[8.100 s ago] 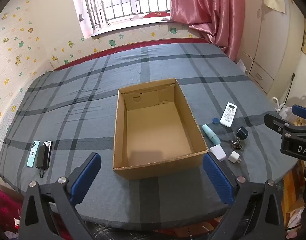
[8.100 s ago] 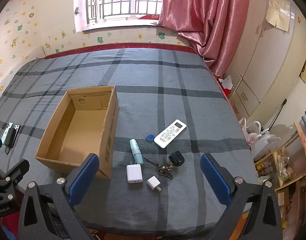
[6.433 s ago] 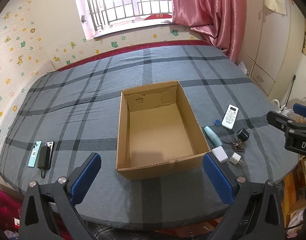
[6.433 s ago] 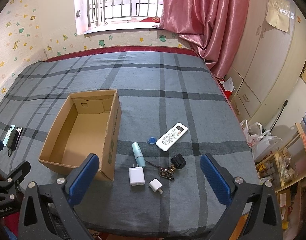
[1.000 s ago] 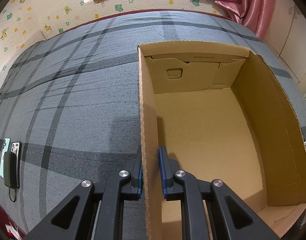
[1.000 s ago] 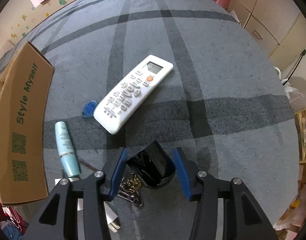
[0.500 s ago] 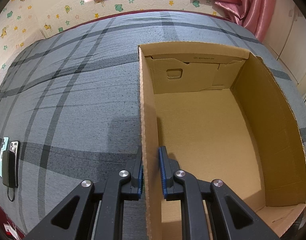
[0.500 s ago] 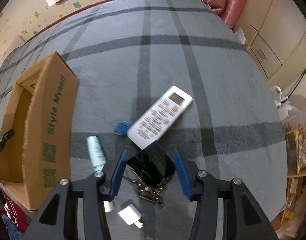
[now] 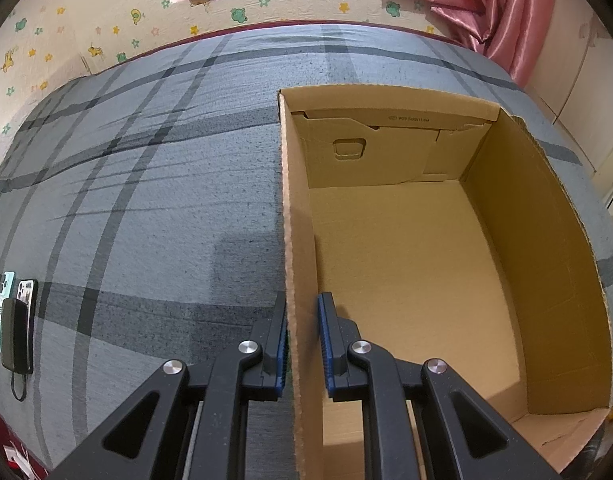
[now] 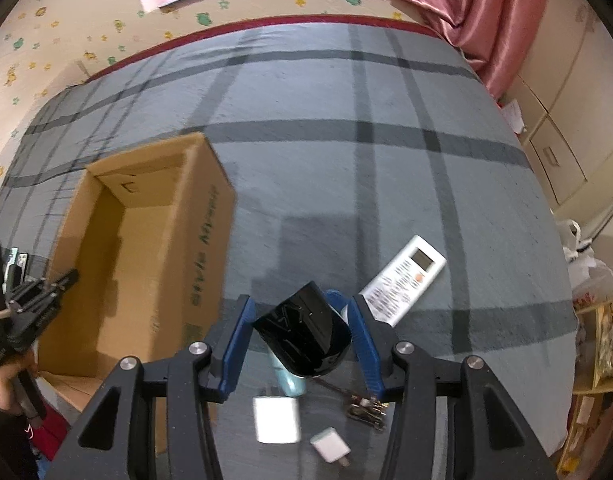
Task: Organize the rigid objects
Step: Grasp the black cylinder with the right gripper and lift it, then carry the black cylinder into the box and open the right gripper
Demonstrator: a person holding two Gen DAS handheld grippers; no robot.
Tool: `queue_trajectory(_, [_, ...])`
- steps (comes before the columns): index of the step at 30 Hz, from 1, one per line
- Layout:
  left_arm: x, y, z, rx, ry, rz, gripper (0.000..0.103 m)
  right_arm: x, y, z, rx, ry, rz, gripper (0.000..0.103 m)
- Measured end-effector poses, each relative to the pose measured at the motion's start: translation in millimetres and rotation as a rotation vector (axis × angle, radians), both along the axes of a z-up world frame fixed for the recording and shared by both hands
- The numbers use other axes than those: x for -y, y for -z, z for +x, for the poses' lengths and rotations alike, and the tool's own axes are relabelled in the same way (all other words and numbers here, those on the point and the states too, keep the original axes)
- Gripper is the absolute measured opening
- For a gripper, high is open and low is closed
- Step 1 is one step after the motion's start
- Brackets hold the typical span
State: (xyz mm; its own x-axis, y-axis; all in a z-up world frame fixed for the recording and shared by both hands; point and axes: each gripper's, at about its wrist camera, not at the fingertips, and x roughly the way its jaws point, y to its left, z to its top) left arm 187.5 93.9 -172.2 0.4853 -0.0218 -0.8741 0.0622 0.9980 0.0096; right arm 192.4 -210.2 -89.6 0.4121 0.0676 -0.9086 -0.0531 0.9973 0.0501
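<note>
Gripping the black car key fob [image 10: 304,330] across its glossy, likely slippery sides, the right gripper [image 10: 300,334] holds it just right of the cardboard box [image 10: 154,240]; keys dangle below. The left gripper [image 9: 302,344] pinches the box's stiff left wall.

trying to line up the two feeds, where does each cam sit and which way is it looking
Left wrist: on the left gripper, angled down along fingers shut on the cardboard box wall; phones at left.
Right wrist: on the right gripper, angled down at the bed, holding a black key fob; remote beyond; a hand shows at left.
Shared: the box, the plaid bedspread, the left gripper.
</note>
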Motion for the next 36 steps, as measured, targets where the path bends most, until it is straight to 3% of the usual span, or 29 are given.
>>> queue_trajectory(18, [0.4, 0.7, 0.8, -0.003, 0.002, 0.007, 0.014, -92.6, -12.2, 26.9, 0.039, -0.121, 0.029, 0.052])
queue_trajectory(28, [0.8, 1.1, 1.1, -0.004, -0.001, 0.005, 0.014, -142.8, 3.8, 38.6, 0.008, -0.186, 0.044, 0.052])
queue_trajectory(36, [-0.6, 1.9, 1.0, -0.003, -0.001, 0.002, 0.014, -178.2, 37.0, 52.3, -0.063, -0.222, 0.053, 0.052])
